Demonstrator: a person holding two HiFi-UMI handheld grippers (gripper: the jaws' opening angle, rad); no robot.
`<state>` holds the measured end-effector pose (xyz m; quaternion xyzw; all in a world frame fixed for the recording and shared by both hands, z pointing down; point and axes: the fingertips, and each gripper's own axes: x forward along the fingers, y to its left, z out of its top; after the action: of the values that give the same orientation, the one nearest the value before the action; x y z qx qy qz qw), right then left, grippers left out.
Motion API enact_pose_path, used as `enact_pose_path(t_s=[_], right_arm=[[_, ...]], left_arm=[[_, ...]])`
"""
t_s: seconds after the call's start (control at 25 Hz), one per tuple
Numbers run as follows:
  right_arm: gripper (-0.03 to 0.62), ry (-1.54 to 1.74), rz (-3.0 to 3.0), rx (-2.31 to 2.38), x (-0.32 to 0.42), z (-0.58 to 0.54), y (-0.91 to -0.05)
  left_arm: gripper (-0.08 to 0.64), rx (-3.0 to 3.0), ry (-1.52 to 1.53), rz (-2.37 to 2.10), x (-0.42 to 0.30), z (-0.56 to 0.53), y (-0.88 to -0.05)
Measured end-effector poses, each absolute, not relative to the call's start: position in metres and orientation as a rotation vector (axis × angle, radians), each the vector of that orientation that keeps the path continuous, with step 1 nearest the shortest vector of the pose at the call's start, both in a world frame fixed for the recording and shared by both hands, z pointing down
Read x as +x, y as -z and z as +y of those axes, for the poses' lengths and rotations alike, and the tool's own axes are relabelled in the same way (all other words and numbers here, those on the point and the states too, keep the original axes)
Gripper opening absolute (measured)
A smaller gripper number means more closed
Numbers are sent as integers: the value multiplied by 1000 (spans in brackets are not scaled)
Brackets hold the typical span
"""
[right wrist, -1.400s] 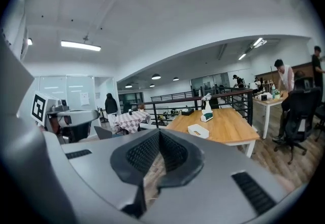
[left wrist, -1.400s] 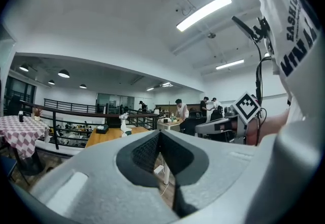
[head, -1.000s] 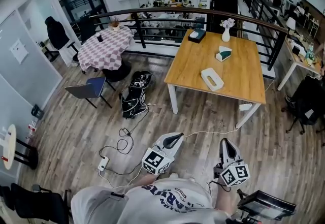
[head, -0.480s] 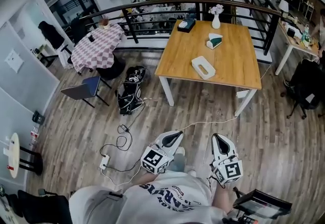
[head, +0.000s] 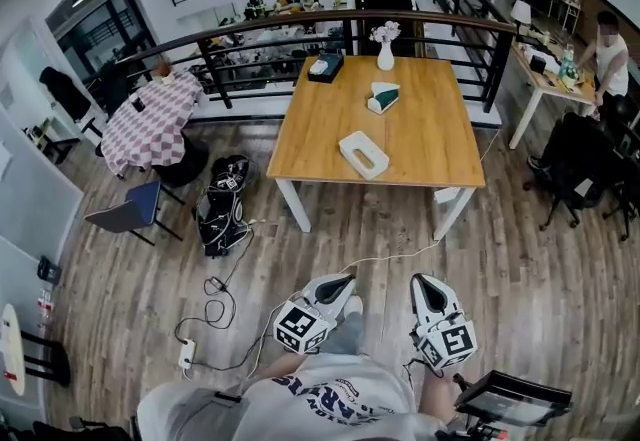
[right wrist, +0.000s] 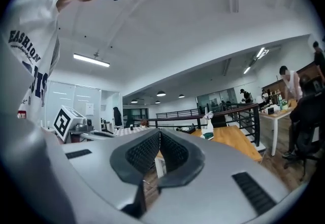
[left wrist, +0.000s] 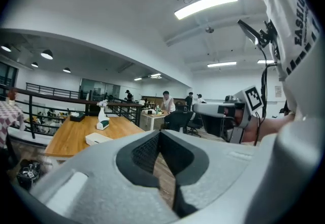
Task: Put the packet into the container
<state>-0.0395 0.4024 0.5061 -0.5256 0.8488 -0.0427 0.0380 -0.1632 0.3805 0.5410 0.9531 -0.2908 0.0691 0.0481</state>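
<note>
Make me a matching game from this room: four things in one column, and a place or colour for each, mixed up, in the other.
Things:
1. vase
2. black bag
3. white container
4. tablecloth

Place or colour:
A. on the floor, left of the wooden table
B. at the wooden table's far edge
C. on the wooden table, towards its near edge
D. red-and-white checks

Pairs: 1-B, 2-A, 3-C, 4-D
</note>
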Motion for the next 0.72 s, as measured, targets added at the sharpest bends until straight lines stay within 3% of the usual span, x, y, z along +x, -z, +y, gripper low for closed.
enact_pose_path(t_s=[0.32,0.72], right_arm=[[8,234,2622,-1668,-24,324,-517],[8,234,2643,-1672,-51,199,-490]], left_arm=[[5,2931,-97,-830,-142,287,-532],[5,2883,-121,-903,-185,162,-527]])
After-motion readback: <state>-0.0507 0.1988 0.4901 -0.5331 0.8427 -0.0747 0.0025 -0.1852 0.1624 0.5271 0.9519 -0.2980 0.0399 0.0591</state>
